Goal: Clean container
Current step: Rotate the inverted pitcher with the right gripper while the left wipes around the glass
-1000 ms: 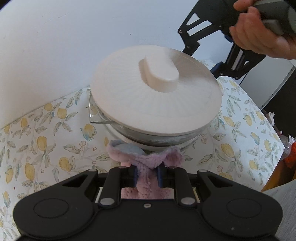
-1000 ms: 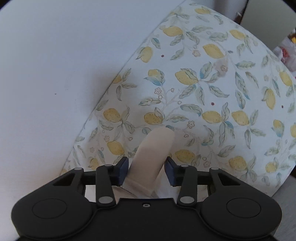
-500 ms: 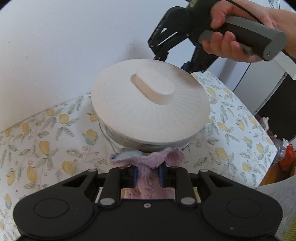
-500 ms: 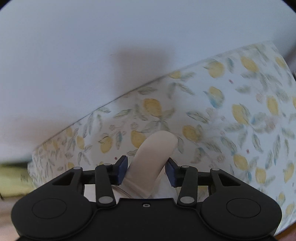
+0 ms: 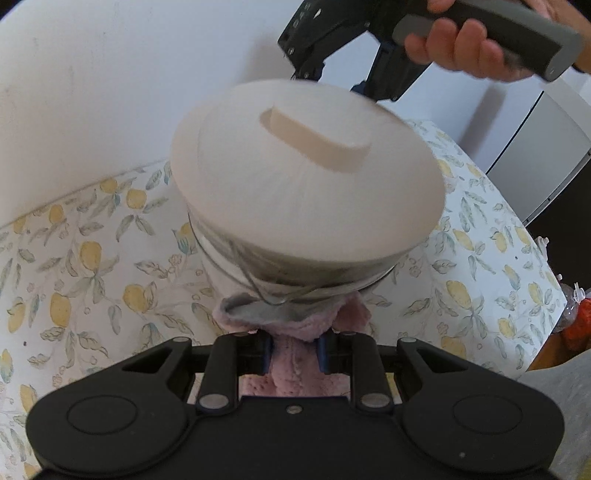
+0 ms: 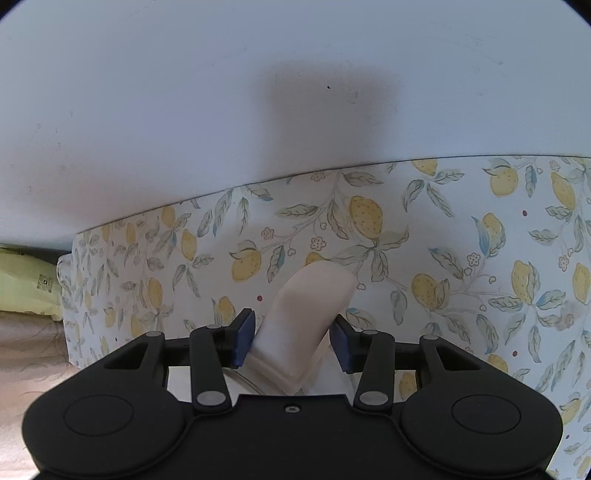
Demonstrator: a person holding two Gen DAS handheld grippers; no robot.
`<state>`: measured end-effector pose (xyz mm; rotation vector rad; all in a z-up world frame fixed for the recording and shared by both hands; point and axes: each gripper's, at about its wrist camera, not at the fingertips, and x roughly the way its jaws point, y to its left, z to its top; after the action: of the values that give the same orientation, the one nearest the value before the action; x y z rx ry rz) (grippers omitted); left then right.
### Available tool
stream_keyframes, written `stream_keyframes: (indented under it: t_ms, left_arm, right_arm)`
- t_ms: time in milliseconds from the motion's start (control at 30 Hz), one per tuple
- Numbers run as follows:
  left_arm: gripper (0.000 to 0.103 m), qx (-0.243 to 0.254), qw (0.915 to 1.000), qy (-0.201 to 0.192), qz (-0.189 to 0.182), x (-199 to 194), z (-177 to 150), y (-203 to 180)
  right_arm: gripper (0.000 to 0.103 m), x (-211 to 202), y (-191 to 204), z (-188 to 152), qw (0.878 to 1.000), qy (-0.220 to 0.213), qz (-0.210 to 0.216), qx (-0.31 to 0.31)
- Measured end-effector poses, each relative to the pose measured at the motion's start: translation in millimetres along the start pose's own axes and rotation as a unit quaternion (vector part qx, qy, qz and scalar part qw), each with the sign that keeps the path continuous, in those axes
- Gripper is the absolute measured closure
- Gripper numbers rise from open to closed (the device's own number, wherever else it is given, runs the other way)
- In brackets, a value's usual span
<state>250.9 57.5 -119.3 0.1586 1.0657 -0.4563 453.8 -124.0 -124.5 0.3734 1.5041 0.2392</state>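
A glass bowl (image 5: 258, 273) under a round white lid (image 5: 306, 206) with a raised grip bar (image 5: 317, 144) fills the left wrist view, tilted and motion-blurred. My left gripper (image 5: 293, 350) is shut on a pink fluffy cloth (image 5: 295, 325) that touches the bowl's near underside. In the right wrist view my right gripper (image 6: 291, 339) is shut around a cream-white handle piece (image 6: 306, 314). Where that piece joins the container is hidden. A hand (image 5: 454, 48) holds the right gripper's black body (image 5: 332, 33) above the lid's far rim.
A lemon-print tablecloth (image 5: 92, 266) covers the table against a white wall (image 5: 110, 74). The table's right edge drops off beside a white cabinet (image 5: 535, 147) and something orange (image 5: 576, 325). Past the cloth's left end lies a yellow-green thing (image 6: 22, 280).
The lidded bowl has tilted and come closer and higher in the left wrist view. The right gripper swung round with the cream piece and now faces the wall. The cloth stays gripped.
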Motion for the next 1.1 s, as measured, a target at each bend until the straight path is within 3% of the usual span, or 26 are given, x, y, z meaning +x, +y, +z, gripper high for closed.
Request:
stream_keyframes:
  t_ms: [467,700,933,1100]
  left_arm:
    - [0.072,0.026,0.9993,0.026,0.009,44,-15,4]
    - [0.077,0.046,0.9988,0.015,0.009,52,-27,6]
    - [0.080,0.045,0.9989,0.009,-0.008,27,-25,14]
    - [0.080,0.072,0.9974,-0.004,0.006,3,-24,13]
  right_arm:
    - [0.053,1,5,-2,1.000,-0.009,-0.006,-0.003]
    - [0.053,3,12,-3,1.000,-0.013,-0.025,-0.006]
    - [0.054,6,29,-2,0.998,-0.014,-0.010,-0.052]
    - [0.055,14,47,2,0.996,0.002,-0.004,-0.087]
